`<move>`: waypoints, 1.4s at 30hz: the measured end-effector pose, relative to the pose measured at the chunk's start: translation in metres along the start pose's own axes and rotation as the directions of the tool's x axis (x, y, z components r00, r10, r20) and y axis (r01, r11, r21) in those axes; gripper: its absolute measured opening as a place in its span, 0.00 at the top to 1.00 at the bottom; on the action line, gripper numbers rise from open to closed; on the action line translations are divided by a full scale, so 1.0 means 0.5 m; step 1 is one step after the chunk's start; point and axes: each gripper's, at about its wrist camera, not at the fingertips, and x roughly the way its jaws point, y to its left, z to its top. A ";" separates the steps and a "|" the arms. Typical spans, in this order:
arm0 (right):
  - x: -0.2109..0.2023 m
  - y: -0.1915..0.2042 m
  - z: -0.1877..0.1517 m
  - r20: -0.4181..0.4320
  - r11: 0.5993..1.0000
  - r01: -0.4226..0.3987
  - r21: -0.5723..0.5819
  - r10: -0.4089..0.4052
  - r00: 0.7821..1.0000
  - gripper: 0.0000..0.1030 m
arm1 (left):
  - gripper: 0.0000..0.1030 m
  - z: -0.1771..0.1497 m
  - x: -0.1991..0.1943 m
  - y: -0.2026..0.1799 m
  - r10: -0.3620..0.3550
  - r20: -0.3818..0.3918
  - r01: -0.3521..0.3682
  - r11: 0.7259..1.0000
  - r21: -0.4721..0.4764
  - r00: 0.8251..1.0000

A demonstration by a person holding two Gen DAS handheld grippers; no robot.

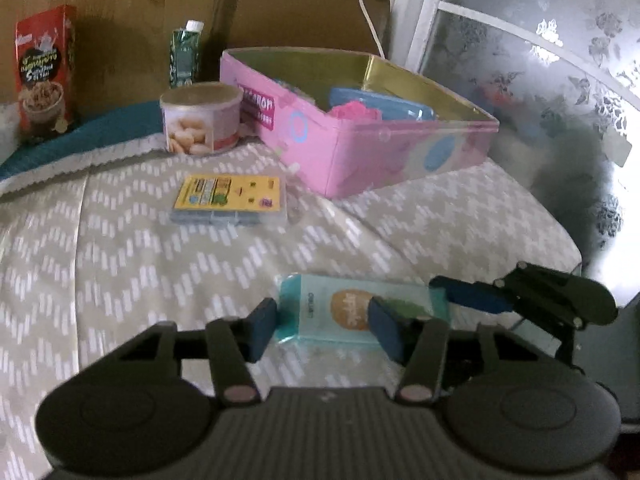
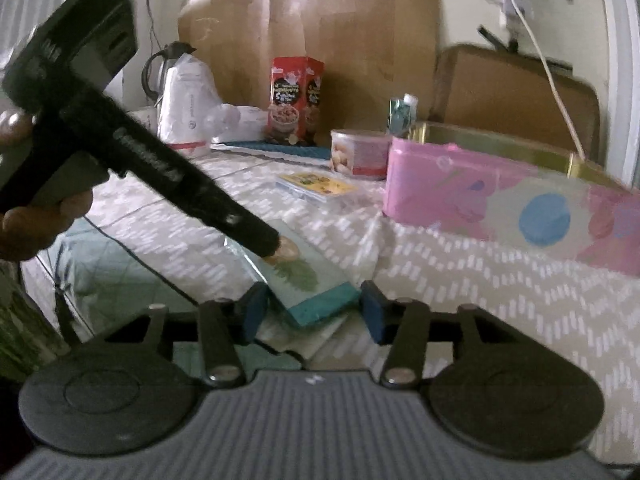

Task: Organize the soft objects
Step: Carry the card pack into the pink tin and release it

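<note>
A teal sponge pack (image 1: 352, 308) lies on the patterned bedspread (image 1: 120, 248). My left gripper (image 1: 326, 330) is open with its blue pads on either side of the pack's near end. My right gripper (image 2: 314, 314) is also open, its pads flanking the pack's other end (image 2: 316, 284). The right gripper's fingers (image 1: 476, 294) show at the pack's right edge in the left wrist view. The left gripper body (image 2: 140, 152) crosses the right wrist view. A pink tin box (image 1: 360, 128) holds a blue pack (image 1: 384, 104) and a pink soft thing (image 1: 352, 112).
A yellow-labelled pack (image 1: 232, 200) lies mid-bed. A nut can (image 1: 200, 118), a green carton (image 1: 185, 56) and a red box (image 1: 46, 72) stand behind. A white bag and kettle (image 2: 180, 84) stand far left. A frosted window (image 1: 540, 80) is at right.
</note>
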 end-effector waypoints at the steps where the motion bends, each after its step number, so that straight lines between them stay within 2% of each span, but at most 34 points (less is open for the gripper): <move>1: -0.002 -0.002 0.002 0.007 1.000 0.010 0.002 -0.010 1.000 0.49 | 0.52 0.011 -0.004 -0.001 -0.012 0.007 0.012 1.000 -0.005 1.000; 5: -0.030 -0.026 0.027 0.100 0.998 0.069 0.004 -0.069 0.993 0.49 | 0.52 0.087 -0.019 -0.027 -0.050 0.076 0.047 0.998 0.037 0.996; 9: -0.035 -0.076 0.072 0.175 0.987 0.163 -0.009 -0.159 0.972 0.49 | 0.52 0.179 -0.001 -0.071 -0.033 0.153 0.013 0.992 0.127 0.988; 12: -0.021 -0.137 0.105 0.199 0.978 0.209 0.019 -0.208 0.958 0.49 | 0.52 0.240 0.047 -0.093 -0.022 0.177 -0.003 0.990 0.140 0.984; 18: 0.040 -0.261 0.143 0.126 0.972 0.207 0.112 -0.221 0.967 0.48 | 0.52 0.331 0.162 -0.084 -0.029 0.111 0.020 0.996 0.083 0.993; 21: 0.072 -0.307 0.154 0.076 0.969 0.197 0.147 -0.210 0.975 0.49 | 0.52 0.356 0.213 -0.079 -0.069 0.066 0.065 0.996 0.060 0.995; 23: 0.099 -0.328 0.165 0.041 0.966 0.206 0.156 -0.215 0.976 0.50 | 0.51 0.367 0.236 -0.092 -0.044 0.069 0.038 0.996 0.082 0.997; 25: 0.132 -0.343 0.176 -0.005 0.963 0.229 0.141 -0.230 0.973 0.50 | 0.46 0.374 0.250 -0.102 -0.008 0.086 -0.001 0.994 0.106 0.996; 26: 0.147 -0.342 0.179 -0.021 0.958 0.261 0.117 -0.260 0.965 0.50 | 0.45 0.377 0.254 -0.104 0.004 0.095 -0.015 0.994 0.108 0.995; 27: 0.161 -0.341 0.179 -0.019 0.948 0.308 0.078 -0.307 0.951 0.42 | 0.43 0.379 0.255 -0.104 0.009 0.104 -0.020 0.994 0.103 0.995; 29: 0.178 -0.337 0.176 -0.004 0.911 0.412 0.024 -0.412 0.911 0.34 | 0.38 0.378 0.252 -0.101 0.016 0.120 -0.026 0.996 0.088 0.993; 30: 0.182 -0.338 0.175 0.001 0.906 0.423 0.019 -0.423 0.906 0.31 | 0.37 0.374 0.249 -0.101 0.031 0.126 -0.043 0.995 0.087 0.991; 34: 0.170 -0.323 0.169 0.033 0.900 0.431 0.061 -0.434 0.900 0.30 | 0.36 0.361 0.230 -0.109 0.108 0.153 -0.125 0.986 0.109 0.982; 36: 0.153 -0.310 0.165 0.052 0.902 0.426 0.073 -0.430 0.901 0.30 | 0.35 0.349 0.212 -0.110 0.122 0.166 -0.140 0.985 0.100 0.979; 39: 0.120 -0.289 0.157 0.077 0.905 0.412 0.103 -0.420 0.904 0.30 | 0.23 0.328 0.177 -0.113 0.146 0.183 -0.163 0.983 0.083 0.972; 42: 0.085 -0.269 0.145 0.096 0.902 0.405 0.151 -0.421 0.902 0.26 | 0.22 0.298 0.134 -0.118 0.176 0.216 -0.198 0.976 0.087 0.960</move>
